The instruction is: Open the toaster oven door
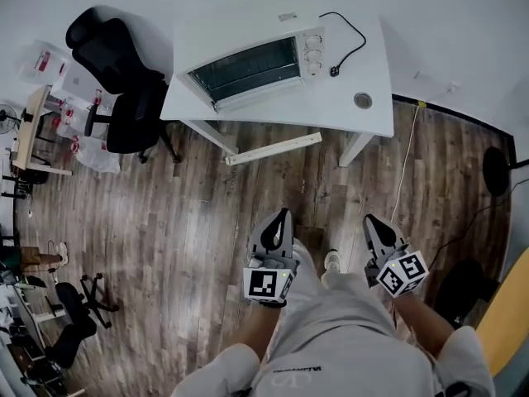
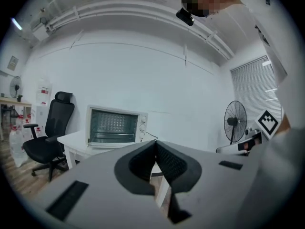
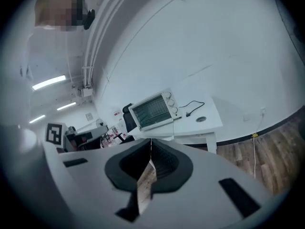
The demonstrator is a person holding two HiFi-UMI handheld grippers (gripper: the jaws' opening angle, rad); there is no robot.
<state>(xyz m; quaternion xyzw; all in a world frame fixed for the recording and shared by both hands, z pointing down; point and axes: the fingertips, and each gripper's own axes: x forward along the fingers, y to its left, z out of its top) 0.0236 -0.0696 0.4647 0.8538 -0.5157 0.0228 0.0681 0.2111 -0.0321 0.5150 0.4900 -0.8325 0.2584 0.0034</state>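
Toaster oven (image 1: 248, 69) sits on the left part of the white table (image 1: 368, 122), with its glass door facing me and shut flat against the body. 3 knobs (image 1: 313, 52) run in a column right of the door. Black power cord (image 1: 351, 40) trails from the oven's right side across the tabletop, and its plug end lies loose on the surface. Round grommet (image 1: 362, 100) is in the tabletop toward the right, close to the near edge.

I've got both tools low and close to my body, well apart from the table, with wood floor (image 1: 182, 222) between. Left gripper (image 1: 283, 215) has its jaws together, tips meeting, nothing between them. Right gripper (image 1: 370, 220) is the same, jaws together and empty. Both point roughly toward the table, and the oven shows above the jaw tips in each gripper view.

Black office chair (image 1: 120, 81) is just left of the table. White bar (image 1: 273, 149) shows below the table's near edge, and I can't tell if it's on the floor or part of the frame. Standing fan (image 2: 236, 123) is on the right in the left gripper view. Shelving (image 1: 33, 131) on the far left is too small to read the contents.
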